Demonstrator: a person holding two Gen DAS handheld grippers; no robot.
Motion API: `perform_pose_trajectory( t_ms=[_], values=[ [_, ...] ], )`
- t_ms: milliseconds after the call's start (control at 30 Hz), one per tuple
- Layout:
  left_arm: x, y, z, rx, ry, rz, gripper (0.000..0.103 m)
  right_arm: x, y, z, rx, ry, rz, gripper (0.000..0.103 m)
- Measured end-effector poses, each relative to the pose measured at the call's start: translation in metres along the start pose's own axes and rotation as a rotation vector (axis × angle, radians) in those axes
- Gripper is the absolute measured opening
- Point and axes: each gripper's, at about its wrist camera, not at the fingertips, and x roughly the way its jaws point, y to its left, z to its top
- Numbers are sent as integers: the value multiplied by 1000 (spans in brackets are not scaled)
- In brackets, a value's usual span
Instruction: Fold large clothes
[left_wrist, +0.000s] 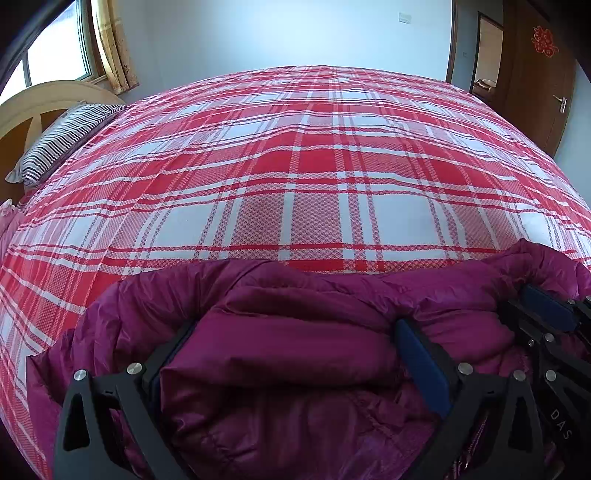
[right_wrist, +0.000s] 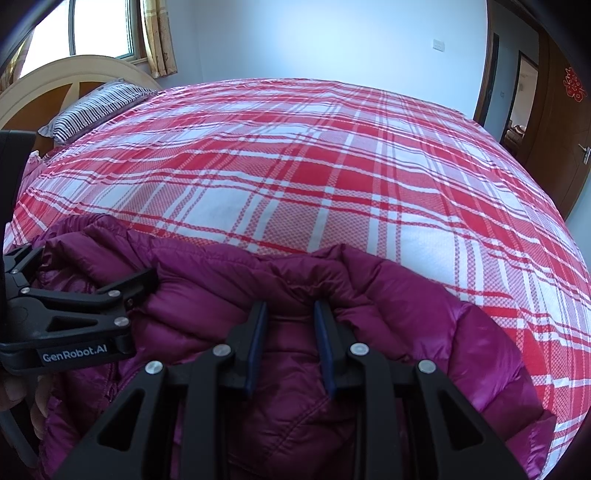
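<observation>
1. A magenta quilted puffer jacket (left_wrist: 295, 354) lay bunched at the near edge of a wide bed, and both grippers were pressed into it from the near side
2. The left gripper (left_wrist: 291, 354) had its two blue-padded fingers (left_wrist: 421, 365) spread wide apart, with a thick folded roll of the jacket filling the gap between them; whether the pads were squeezing the roll or only straddling it could not be told
3. The right gripper (right_wrist: 290, 343) had its fingers drawn close together, with a narrow fold of jacket fabric pinched between the blue pads (right_wrist: 327, 350)
4. The two grippers sat just beside each other: the right one showed at the right edge of the left wrist view, and the left one showed at the left edge of the right wrist view with the words GenRobot.AI on its body
5. The bed was covered by a red and white plaid sheet (left_wrist: 317, 173) that stretched flat behind the jacket
6. A pillow with dark and white stripes (left_wrist: 62, 144) rested at the far left against a cream curved headboard (left_wrist: 40, 99)
7. Behind the headboard stood a window (right_wrist: 99, 29) with a yellow patterned curtain (right_wrist: 159, 37)
8. A dark wooden door (left_wrist: 535, 85) with a red paper decoration (left_wrist: 544, 40) stood at the far right, past a pale wall
</observation>
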Motion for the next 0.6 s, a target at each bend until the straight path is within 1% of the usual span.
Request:
perform_pose_trajectory(
  t_ms=[167,233,267,300,333,367,400,433,467,500,567,600],
  values=[
    [0,-6,5,32,10,29,102,0,-3,1,13,-1,14,28],
    [-14,-5,12,48,18,41,102,-1,-2,1,8,-1,8,29],
    [-23,-3,14,46,10,38,102,-3,-1,1,3,-3,6,30],
    [-42,2,15,33,-19,5,102,-8,-2,2,-3,-9,10,33],
    [-63,10,14,21,-53,-31,102,-14,-2,2,-13,-5,17,39],
    [-79,16,10,19,-74,-53,102,-27,-7,1,-3,-4,27,50],
    [-101,25,2,28,-92,-79,102,-39,-12,0,26,-9,44,59],
    [-121,35,-10,40,-103,-98,102,-54,-18,-2,53,-17,60,75],
    [-138,44,-23,49,-115,-107,102,-75,-24,-7,64,-45,66,76],
    [-158,55,-43,64,-124,-121,102,-100,-29,-14,47,-72,60,76],
    [-187,75,-88,83,-125,-144,102,-140,-36,-33,15,-87,43,76],
    [-198,85,-115,92,-109,-154,102,-162,-41,-49,13,-79,28,76]
  ],
)
